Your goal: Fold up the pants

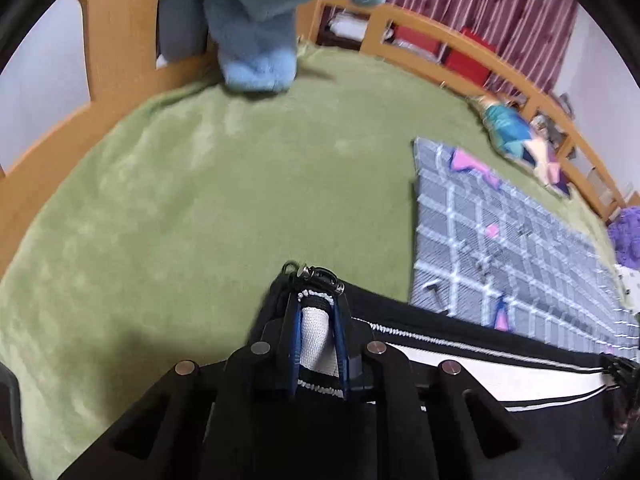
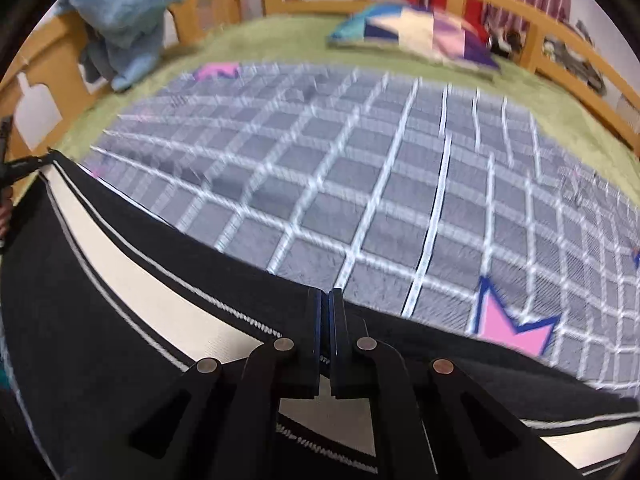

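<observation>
Pinching the pants (image 1: 460, 364) edge stretched between them, left claw (image 1: 316, 320) and right claw (image 2: 325, 312) grip tight.

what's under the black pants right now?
Beyond the pants edge, the grey checked blanket shows on the green bed cover. What lies directly beneath the held cloth is covered.

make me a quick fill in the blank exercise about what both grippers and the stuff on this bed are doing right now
1. Both the left gripper and the right gripper are shut on the black pants with a white side ____.
2. The bed is covered by a fuzzy ____ blanket.
3. The grey checked cloth with pink shapes lies ____ on that blanket.
4. The light blue plush toy sits by the ____ bed rail.

Missing words: stripe; green; flat; wooden
</observation>
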`<state>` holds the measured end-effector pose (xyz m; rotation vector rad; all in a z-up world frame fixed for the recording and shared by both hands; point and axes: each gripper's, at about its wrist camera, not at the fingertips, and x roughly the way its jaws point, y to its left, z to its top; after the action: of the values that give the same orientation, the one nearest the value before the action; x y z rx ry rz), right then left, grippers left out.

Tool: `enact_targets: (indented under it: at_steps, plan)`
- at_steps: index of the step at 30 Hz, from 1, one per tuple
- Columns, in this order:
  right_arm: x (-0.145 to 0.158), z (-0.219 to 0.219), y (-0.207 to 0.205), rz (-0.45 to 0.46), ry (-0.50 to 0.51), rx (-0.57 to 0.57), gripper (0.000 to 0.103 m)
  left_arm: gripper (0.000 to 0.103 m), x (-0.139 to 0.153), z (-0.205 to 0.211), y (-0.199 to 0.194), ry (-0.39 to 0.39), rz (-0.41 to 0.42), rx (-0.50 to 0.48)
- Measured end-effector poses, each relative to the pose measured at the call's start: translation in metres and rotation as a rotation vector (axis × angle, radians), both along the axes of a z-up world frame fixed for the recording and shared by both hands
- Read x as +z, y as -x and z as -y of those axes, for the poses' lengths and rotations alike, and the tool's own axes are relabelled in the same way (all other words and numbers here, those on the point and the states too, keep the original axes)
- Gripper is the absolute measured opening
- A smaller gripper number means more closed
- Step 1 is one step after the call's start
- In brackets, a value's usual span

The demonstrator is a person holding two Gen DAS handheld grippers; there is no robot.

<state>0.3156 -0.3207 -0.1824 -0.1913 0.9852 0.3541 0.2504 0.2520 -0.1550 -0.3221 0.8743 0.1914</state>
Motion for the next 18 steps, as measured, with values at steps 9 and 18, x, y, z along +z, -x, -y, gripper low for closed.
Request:
enact_targets:
  at_steps: [9,18]
  plan:
    - [0.036,0.025,0.023,0.090,-0.049,-0.129,0.019,0.059,0.032,0.037,0.020,-0.139,0.081,-0.041]
    - [0.000,0.073,0.033,0.068,0.040,-0.303,0.033,0.070,-0.011,0.120,-0.016,-0.214,-0.050,-0.210]
